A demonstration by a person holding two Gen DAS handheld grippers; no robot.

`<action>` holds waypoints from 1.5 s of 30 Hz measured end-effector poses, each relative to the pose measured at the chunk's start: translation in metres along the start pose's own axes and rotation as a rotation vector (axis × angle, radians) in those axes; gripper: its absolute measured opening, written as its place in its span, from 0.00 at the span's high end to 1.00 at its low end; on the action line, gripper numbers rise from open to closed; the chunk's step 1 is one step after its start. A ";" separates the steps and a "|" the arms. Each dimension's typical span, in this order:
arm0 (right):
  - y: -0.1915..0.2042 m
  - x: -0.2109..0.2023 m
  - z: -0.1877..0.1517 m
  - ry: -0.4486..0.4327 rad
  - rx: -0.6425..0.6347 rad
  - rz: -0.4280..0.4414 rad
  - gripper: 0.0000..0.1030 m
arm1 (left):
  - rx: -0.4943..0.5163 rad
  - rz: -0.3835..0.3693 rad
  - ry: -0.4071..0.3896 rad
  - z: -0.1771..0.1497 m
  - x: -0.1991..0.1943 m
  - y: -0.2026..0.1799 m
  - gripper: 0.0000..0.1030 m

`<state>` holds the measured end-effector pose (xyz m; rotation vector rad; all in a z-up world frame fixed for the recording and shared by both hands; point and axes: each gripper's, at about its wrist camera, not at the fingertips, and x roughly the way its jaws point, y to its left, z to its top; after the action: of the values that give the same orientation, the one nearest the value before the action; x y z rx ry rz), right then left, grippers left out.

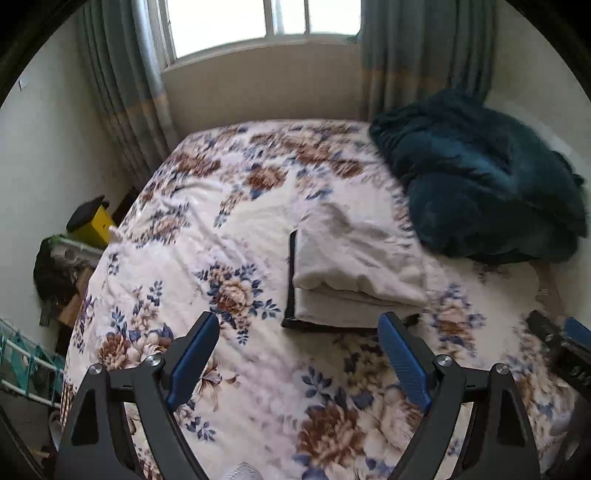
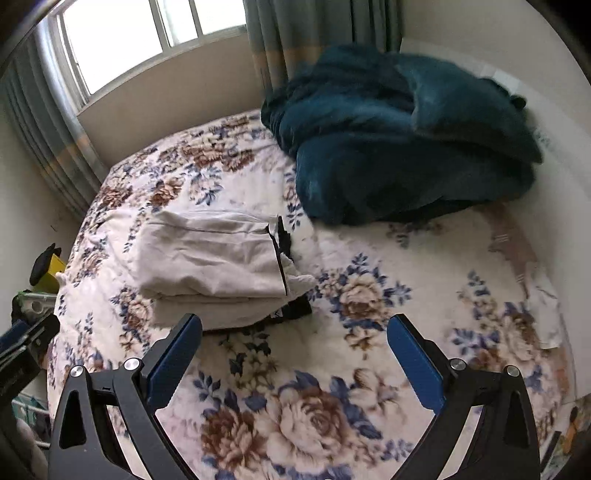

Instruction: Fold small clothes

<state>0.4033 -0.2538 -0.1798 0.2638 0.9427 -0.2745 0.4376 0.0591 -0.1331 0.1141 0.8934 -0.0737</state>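
A folded cream garment with black trim (image 1: 351, 269) lies in a neat stack on the flowered bedspread (image 1: 207, 236). In the right wrist view the same garment (image 2: 210, 258) sits left of centre, a black edge showing on its right side. My left gripper (image 1: 299, 325) hangs open above the bed, just in front of the garment's near edge, with nothing between its blue pads. My right gripper (image 2: 295, 328) is also open and empty, raised above the bedspread (image 2: 369, 332) to the right of the stack. The right gripper's tip (image 1: 565, 343) shows at the left view's right edge.
A bunched dark teal blanket (image 1: 476, 184) fills the bed's far right corner, also seen as the teal blanket (image 2: 402, 136). Curtains (image 1: 122, 96) and a window (image 1: 258, 22) stand behind the bed. A yellow box (image 1: 94, 225) and clutter sit off the bed's left side.
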 end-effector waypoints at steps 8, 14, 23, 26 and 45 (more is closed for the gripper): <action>0.008 -0.165 -0.025 -0.084 -0.079 0.045 0.01 | 0.003 -0.017 -0.064 -0.014 -0.128 -0.004 0.15; 0.007 -0.268 -0.035 -0.173 -0.128 0.065 0.01 | -0.019 -0.016 -0.098 -0.025 -0.193 -0.005 0.15; 0.009 -0.364 -0.043 -0.242 -0.188 0.105 0.01 | -0.035 -0.004 -0.173 -0.036 -0.250 -0.008 0.15; 0.010 -0.379 -0.045 -0.248 -0.200 0.117 0.01 | -0.036 0.004 -0.190 -0.039 -0.259 -0.010 0.15; -0.004 -0.380 -0.035 -0.240 -0.218 0.142 0.00 | -0.058 0.046 -0.217 -0.043 -0.270 -0.015 0.00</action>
<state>0.1635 -0.2015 0.1121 0.0934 0.7053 -0.0686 0.2338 0.0539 0.0503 0.0703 0.6749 -0.0169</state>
